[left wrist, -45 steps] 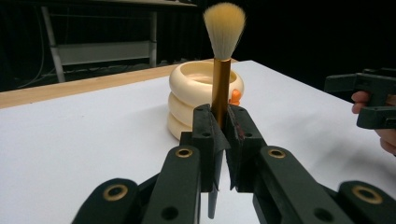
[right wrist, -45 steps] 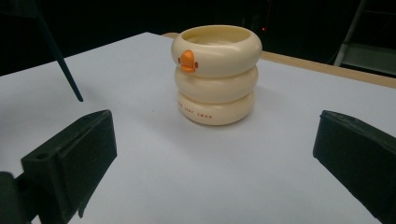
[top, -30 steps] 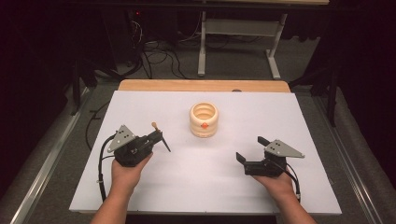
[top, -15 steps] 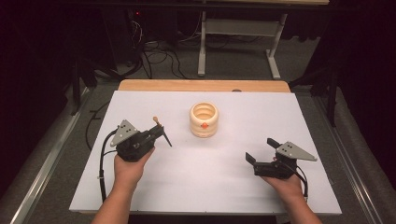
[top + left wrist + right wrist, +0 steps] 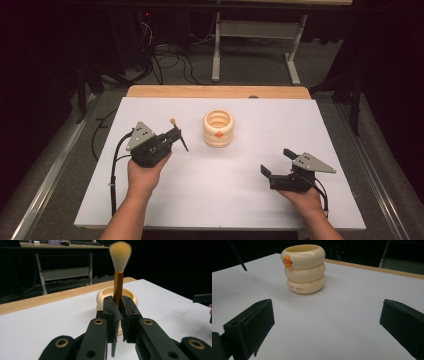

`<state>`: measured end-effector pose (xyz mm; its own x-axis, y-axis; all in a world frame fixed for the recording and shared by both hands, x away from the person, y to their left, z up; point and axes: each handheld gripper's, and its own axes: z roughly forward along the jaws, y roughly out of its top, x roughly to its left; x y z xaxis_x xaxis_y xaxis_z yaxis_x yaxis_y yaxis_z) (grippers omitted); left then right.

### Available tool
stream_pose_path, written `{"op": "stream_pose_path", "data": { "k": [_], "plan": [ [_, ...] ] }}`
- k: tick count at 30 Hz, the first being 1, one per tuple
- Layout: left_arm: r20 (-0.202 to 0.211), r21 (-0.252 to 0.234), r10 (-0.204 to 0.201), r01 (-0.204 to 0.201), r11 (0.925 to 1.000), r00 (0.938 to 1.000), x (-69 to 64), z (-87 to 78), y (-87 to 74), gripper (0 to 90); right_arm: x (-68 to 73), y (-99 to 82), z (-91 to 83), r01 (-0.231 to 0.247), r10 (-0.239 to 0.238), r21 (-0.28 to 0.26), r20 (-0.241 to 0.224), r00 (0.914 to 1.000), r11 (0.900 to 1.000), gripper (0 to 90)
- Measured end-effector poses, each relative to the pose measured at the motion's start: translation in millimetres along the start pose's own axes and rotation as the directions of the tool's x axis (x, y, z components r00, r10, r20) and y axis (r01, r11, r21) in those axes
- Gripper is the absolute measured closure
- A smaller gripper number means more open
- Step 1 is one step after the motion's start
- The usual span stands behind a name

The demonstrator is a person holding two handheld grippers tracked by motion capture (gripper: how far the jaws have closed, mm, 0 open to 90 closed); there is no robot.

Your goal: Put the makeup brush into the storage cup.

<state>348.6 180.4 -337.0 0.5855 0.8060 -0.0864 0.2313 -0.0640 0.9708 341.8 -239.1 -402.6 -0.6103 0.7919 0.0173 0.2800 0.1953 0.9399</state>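
A white table carries a cream, three-ringed duck-faced cup standing upright near its centre, with a small orange beak on the top ring facing the person. The left gripper, held above the table's left side just beside the cup but apart from it, is clamped on a makeup brush with a gold handle, its pale bristle head upright in the left gripper view and the dark lower end slanting down toward the table. The right gripper rests low at the table's right, well apart from the cup, its jaws spread wide with nothing between them.
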Motion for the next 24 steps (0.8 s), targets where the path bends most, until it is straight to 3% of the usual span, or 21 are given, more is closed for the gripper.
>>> {"op": "stream_pose_path", "data": {
  "k": [7,12,24],
  "plan": [
    [-0.006,-0.018,0.021,-0.021,0.9996,0.9998,1.2,6.1,18.8,83.1,-0.2,-0.4,-1.0,-0.004,0.004,-0.002,0.002,1.0000,1.0000,1.0],
    [-0.013,-0.037,0.001,-0.001,0.9993,0.9999,4.2,8.9,25.9,83.1,-0.6,-0.4,-3.3,-0.003,0.003,-0.010,0.009,1.0000,0.9999,1.0],
    [-0.014,-0.055,0.011,-0.012,0.9984,0.9998,4.9,26.5,45.8,83.1,-1.0,1.2,-5.1,-0.002,0.002,-0.023,0.011,0.9999,0.9997,1.0]
  ]
}}
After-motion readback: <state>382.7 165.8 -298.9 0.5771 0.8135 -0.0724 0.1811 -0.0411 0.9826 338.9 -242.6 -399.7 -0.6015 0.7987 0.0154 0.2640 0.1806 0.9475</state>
